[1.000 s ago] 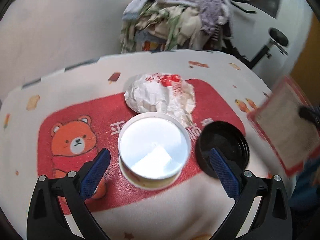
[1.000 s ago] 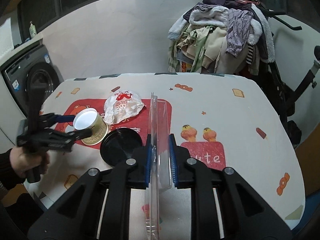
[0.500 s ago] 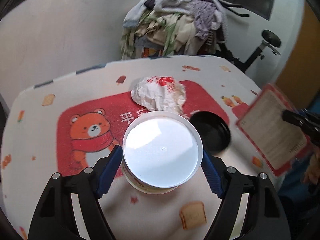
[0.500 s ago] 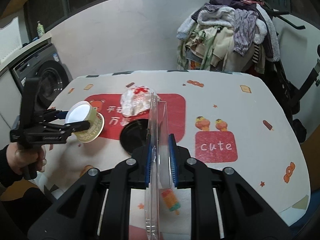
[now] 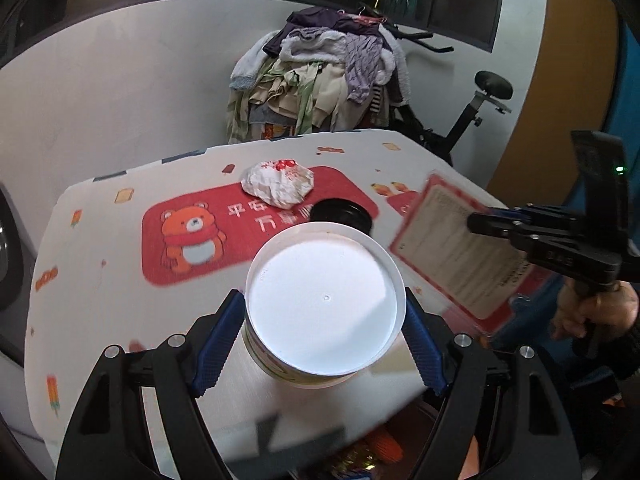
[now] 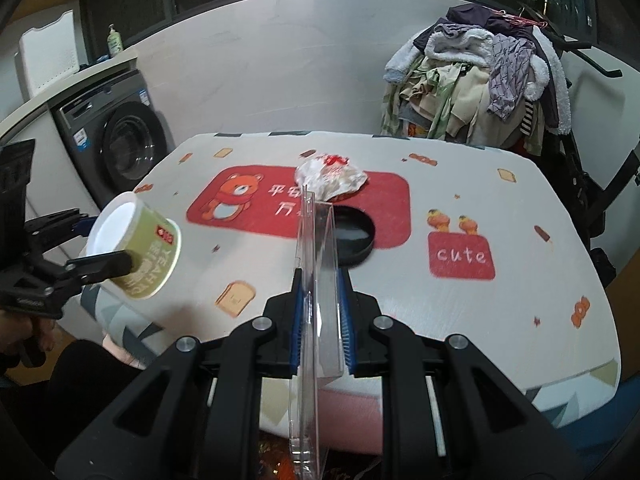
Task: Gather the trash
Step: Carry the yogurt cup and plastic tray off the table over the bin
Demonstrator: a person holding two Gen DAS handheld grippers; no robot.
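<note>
Lifted off table (image 5: 100, 300): green paper cup (image 5: 324, 304), white inside.

Place: a home, a laundry or utility corner.
Washing machine (image 6: 120, 148): left of the frame, under a counter with a bottle (image 6: 114, 41) on it.
Clothes heap (image 6: 480, 84): upper right, piled over a rack.
Exercise bike (image 5: 476, 116): right of the heap.
Desk (image 6: 520, 280): covered with a cartoon bear cloth.

Blk grippers, blue fingers (image 5: 218, 342), silver screws.
</note>
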